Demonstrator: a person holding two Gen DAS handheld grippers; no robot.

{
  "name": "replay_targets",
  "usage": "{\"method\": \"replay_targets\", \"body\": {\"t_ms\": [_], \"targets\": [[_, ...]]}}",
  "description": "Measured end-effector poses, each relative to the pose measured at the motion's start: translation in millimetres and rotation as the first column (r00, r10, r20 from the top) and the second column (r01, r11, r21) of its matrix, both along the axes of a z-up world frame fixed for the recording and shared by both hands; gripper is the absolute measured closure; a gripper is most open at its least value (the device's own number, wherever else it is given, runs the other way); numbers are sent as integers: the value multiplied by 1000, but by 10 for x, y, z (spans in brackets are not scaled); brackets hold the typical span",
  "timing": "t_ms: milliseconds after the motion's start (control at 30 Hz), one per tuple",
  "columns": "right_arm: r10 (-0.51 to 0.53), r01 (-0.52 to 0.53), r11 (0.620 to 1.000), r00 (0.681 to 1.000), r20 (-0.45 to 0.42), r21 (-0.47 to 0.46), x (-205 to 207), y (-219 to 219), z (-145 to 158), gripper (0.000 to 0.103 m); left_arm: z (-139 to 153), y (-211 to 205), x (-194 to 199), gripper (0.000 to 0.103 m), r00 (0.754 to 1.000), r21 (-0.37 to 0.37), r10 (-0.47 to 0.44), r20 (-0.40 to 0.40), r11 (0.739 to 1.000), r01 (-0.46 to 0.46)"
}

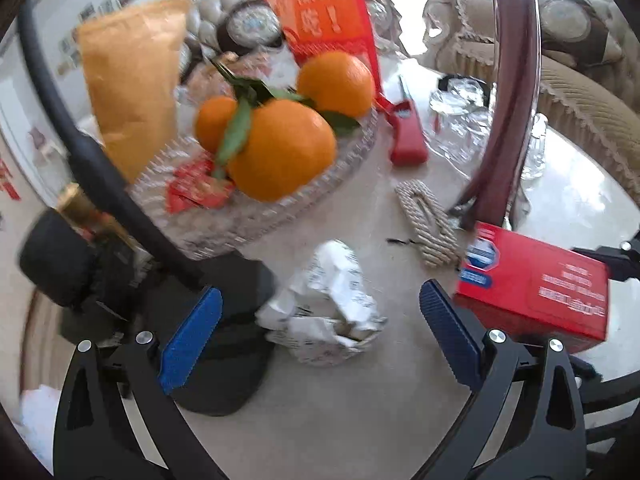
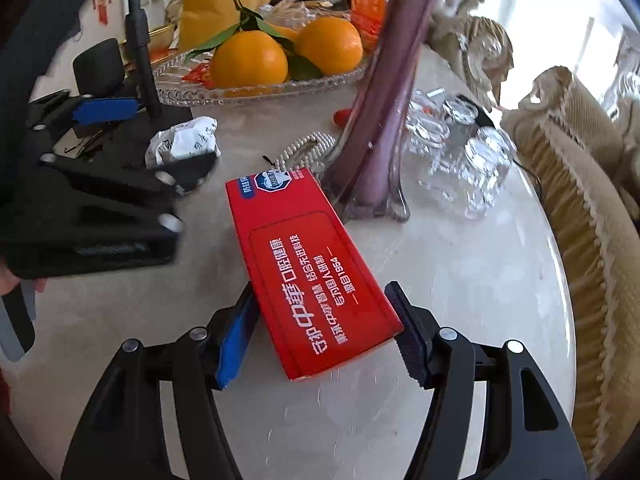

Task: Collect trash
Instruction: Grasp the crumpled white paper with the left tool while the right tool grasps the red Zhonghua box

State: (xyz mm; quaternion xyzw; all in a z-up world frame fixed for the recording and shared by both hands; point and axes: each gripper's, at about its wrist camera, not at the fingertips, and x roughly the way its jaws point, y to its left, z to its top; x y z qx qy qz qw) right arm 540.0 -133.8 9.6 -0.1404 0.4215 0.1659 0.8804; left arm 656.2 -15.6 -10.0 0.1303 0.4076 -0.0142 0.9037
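Note:
A crumpled white paper wad [image 1: 328, 304] lies on the marble table between the open jaws of my left gripper [image 1: 316, 332], whose blue pads stand on either side of it without touching. It also shows in the right wrist view [image 2: 186, 142]. A red toothpaste box [image 2: 308, 272] lies flat on the table. My right gripper [image 2: 320, 320] is shut on its near end, both pads pressed to the box's sides. The box shows in the left wrist view [image 1: 532, 284] at the right.
A glass fruit tray [image 1: 256, 216] with oranges [image 1: 280, 148] stands behind the wad. A purple vase [image 2: 380, 112], glass cups [image 2: 460, 148], a red lighter [image 1: 406, 136], a coiled rope [image 1: 428, 220] and a black stand base [image 1: 224, 320] crowd the table. A sofa [image 2: 580, 208] borders the right edge.

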Motion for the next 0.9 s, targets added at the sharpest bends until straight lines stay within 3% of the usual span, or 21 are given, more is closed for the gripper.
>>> {"method": "replay_targets", "body": {"t_ms": [100, 133, 167, 267, 367, 467, 500, 533, 567, 600, 700, 900], "targets": [[37, -37, 999, 999, 4, -22, 17, 40, 25, 43, -56, 36, 29, 15, 999, -22, 22, -23, 1000, -23], [46, -46, 998, 999, 2, -33, 9, 50, 43, 43, -70, 42, 29, 32, 999, -11, 33, -21, 999, -34], [55, -55, 997, 998, 7, -52, -4, 70, 45, 43, -84, 31, 16, 37, 999, 12, 44, -10, 999, -44], [95, -88, 989, 994, 54, -115, -82, 106, 97, 41, -90, 28, 26, 37, 1000, 33, 24, -20, 999, -23], [117, -94, 983, 983, 143, -158, -161, 130, 135, 22, -102, 19, 47, 37, 1000, 47, 26, -14, 999, -25], [139, -110, 972, 981, 134, -208, -111, 198, 55, 22, -109, 8, 36, 37, 1000, 66, 28, -4, 997, -27], [150, -125, 973, 981, 122, -195, -101, 208, 33, 23, -110, 6, 32, 40, 1000, 72, 29, 0, 997, -28], [158, -141, 977, 982, 98, -160, -80, 201, 38, 25, -106, 3, 27, 49, 999, 93, 35, 11, 995, -36], [169, -162, 981, 984, 59, -108, -49, 193, 49, 45, -100, -4, 19, 54, 999, 98, 33, 15, 995, -35], [160, -157, 985, 986, 39, -67, -42, 167, 72, 50, -92, 16, 11, 56, 1000, 75, 23, 5, 997, -23], [148, -148, 989, 989, 17, 14, -118, 99, 113, 56, -72, 69, -56, 58, 1000, 52, 29, 7, 998, -29], [39, -39, 990, 999, 4, 136, -393, -190, 218, 57, 152, 166, -409, 58, 999, -25, 10, 39, 1000, -9]]}}
